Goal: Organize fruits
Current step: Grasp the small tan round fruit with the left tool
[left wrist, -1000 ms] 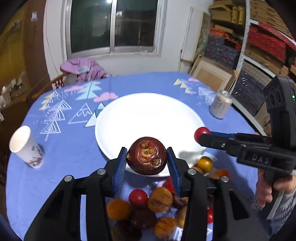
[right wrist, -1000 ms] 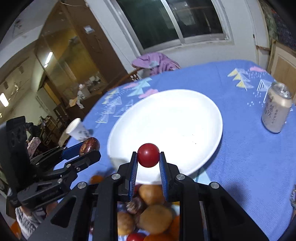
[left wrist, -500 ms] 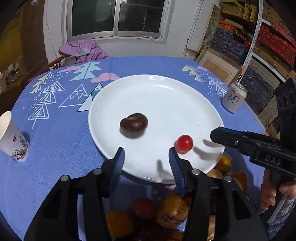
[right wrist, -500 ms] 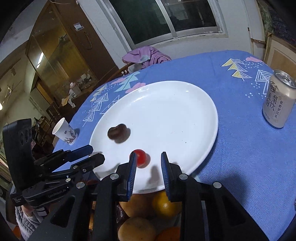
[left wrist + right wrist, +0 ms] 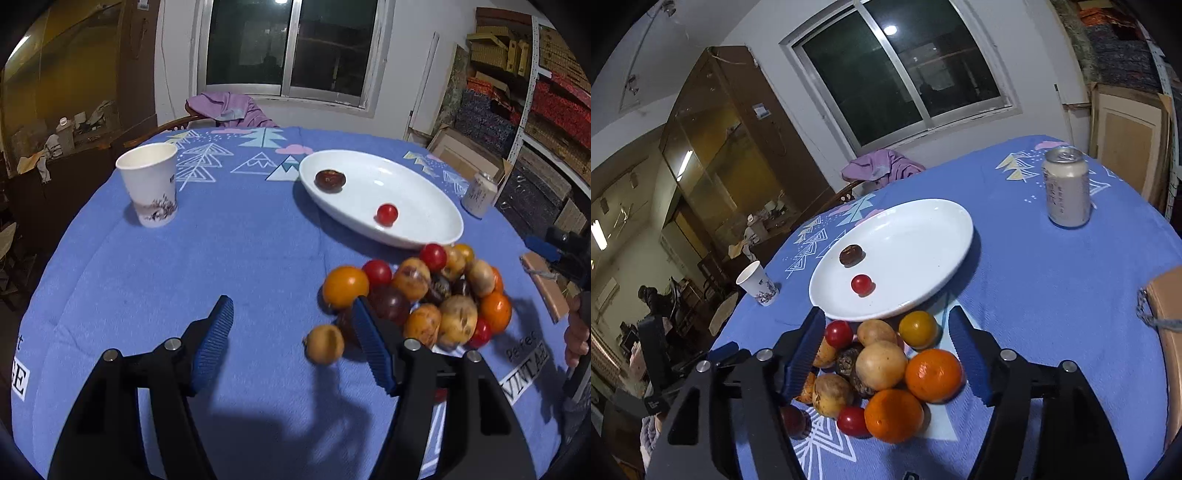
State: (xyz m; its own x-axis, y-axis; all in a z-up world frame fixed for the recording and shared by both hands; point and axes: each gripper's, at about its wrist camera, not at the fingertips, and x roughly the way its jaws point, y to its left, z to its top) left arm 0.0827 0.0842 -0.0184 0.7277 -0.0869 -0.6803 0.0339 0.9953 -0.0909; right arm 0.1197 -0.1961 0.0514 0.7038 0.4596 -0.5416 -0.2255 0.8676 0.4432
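Note:
A white plate (image 5: 424, 195) (image 5: 923, 236) holds a dark brown fruit (image 5: 330, 180) (image 5: 851, 254) and a red cherry tomato (image 5: 386, 213) (image 5: 861, 284). A pile of mixed fruit (image 5: 424, 295) (image 5: 882, 373) lies on the blue cloth just in front of the plate. My left gripper (image 5: 291, 332) is open and empty, left of the pile, with a loose tan fruit (image 5: 324, 344) between its fingers. My right gripper (image 5: 886, 354) is open and empty, its fingers on either side of the pile.
A paper cup (image 5: 148, 183) (image 5: 756, 283) stands at the table's left. A drink can (image 5: 479, 194) (image 5: 1066, 186) stands right of the plate. A brown flat object (image 5: 1167, 325) lies at the right edge. A chair with purple cloth (image 5: 229, 109) is behind the table.
Both grippers let go of their fruit onto the plate, then drew back toward the near side. Both jaws have opened wider.

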